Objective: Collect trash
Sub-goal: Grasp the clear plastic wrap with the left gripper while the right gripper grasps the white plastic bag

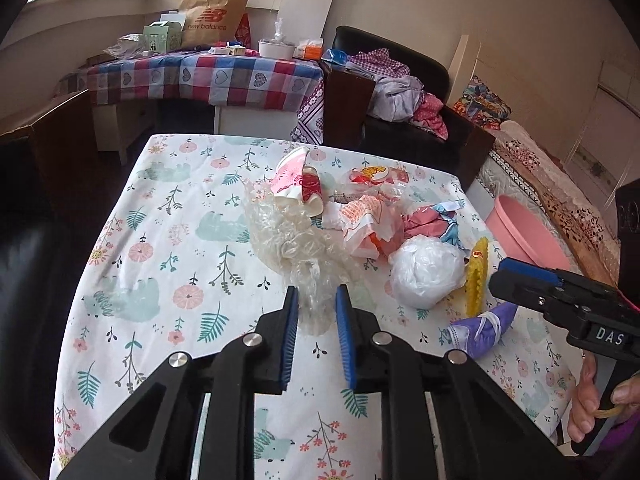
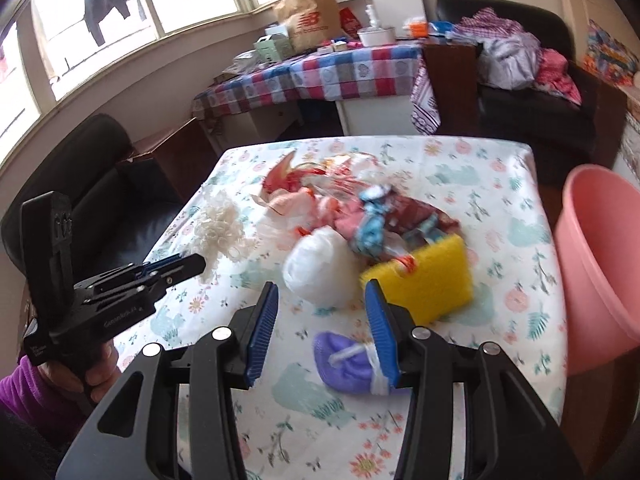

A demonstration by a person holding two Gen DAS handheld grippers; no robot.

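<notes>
The left gripper (image 1: 317, 304) points down at the bench (image 1: 160, 240); its 2 blue pads (image 1: 291, 340) flank the near tail of a clear crumpled plastic bag (image 1: 296, 244), which lies between them; the gap is narrow, but whether the pads already press the film I cannot tell, since the plastic is see-through there. The right gripper (image 2: 320, 320) hovers half spread with nothing pinched; a purple tied bundle (image 2: 344, 364) lies on the cloth under it, tucked against the right pad (image 2: 382, 332), though blur hides whether they touch. Just beyond that pad stands a yellow sponge (image 2: 424, 280), and left of the sponge a white bag ball (image 2: 316, 272), touching or nearly so. Behind these sits the main heap of trash (image 2: 360, 204): red, pink and blue wrappers with a crushed paper cup (image 1: 296, 176), all on the floral cloth near the bench's middle. A pink bin (image 2: 600, 264) stands off the bench's right edge. A hand (image 1: 592, 404) grips the right tool's handle; a purple sleeve (image 2: 28, 392) shows behind the left one. Farther off are a checked table (image 1: 200, 76) with a paper bag (image 1: 212, 16) and an armchair piled with clothes (image 1: 400, 88).
</notes>
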